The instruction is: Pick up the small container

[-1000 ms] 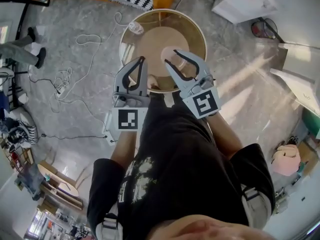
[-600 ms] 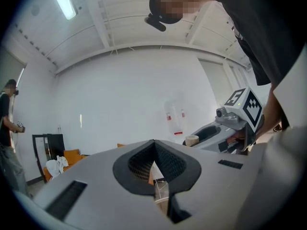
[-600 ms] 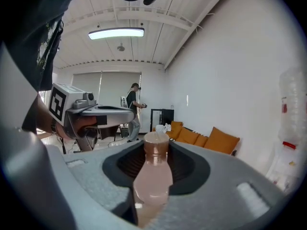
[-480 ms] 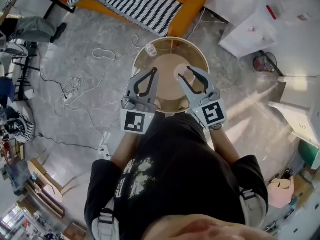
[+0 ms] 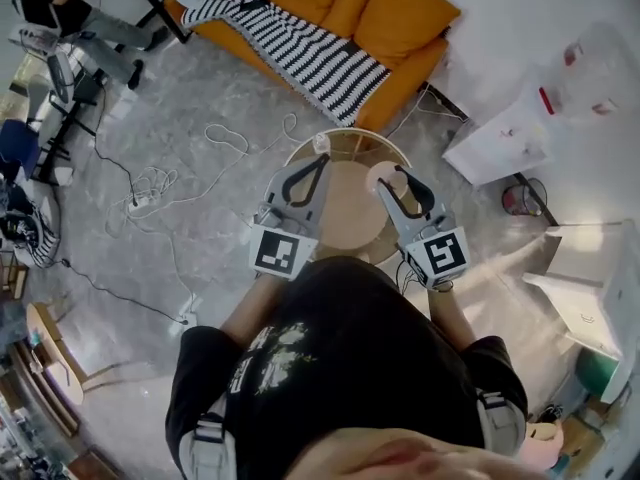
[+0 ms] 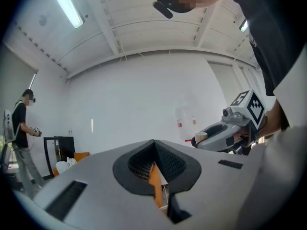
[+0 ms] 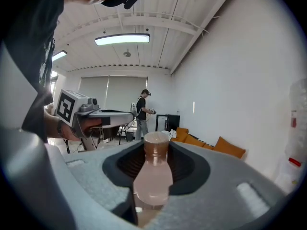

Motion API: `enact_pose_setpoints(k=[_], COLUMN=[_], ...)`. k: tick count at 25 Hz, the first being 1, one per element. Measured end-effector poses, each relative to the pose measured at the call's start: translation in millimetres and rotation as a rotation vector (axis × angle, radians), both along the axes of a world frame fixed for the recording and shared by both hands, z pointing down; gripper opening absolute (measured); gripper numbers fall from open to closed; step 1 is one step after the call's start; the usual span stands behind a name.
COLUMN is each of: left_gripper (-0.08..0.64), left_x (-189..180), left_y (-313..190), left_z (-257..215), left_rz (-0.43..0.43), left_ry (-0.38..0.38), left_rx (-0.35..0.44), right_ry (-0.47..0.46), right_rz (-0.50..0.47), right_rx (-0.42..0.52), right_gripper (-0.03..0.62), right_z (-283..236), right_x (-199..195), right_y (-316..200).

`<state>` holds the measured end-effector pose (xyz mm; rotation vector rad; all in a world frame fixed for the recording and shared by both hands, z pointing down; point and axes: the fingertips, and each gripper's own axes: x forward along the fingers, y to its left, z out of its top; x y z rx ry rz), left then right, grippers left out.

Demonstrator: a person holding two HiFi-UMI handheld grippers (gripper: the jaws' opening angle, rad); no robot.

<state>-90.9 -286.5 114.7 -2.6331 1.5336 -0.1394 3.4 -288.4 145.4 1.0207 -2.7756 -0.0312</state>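
Two tools, one catch: I am holding my right tool [image 5: 391, 181] with its jaws spread partway and pressing on both sides of the one small container [image 5: 380, 175], a pale pink bottle with a brownish cap. In the right gripper view the bottle is standing upright between the jaw pads, its cap rising above them. In the head view it is showing over the far right edge of the one round wooden counter [image 5: 348, 223] below me.

I am holding my left tool [image 5: 318, 160] just beside the right one, at about the same height. Its jaws are meeting at the tips and gripping nothing. The two tools are pointing away from me, each carrying one marker cube, two in all: the left cube [image 5: 278, 252] and the right cube [image 5: 440, 256].

One small clear item [image 5: 321, 143] is sitting alone at the counter's far rim; I cannot tell what it is. Beyond the counter, one orange sofa [image 5: 395, 28] is carrying one striped blanket [image 5: 300, 53]. White cables [image 5: 150, 181] are lying looped on the grey floor [image 5: 200, 98]. One other person [image 7: 141, 110] is standing at the far end of the room.
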Motion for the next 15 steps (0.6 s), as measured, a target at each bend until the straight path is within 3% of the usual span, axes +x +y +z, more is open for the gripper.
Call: enact_pose_setpoints(k=[15], left_gripper=[0.002], left_x=[-17.8], left_y=[0.1], left_z=[-28.8], left_rz=[0.002], left_ry=[0.032], left_rx=[0.027], right_ry=[-0.048], right_rz=[-0.004], right_rx=[0.016], right_gripper=[0.137], right_z=[-37.8], right_x=[-7.9], right_y=[-3.3])
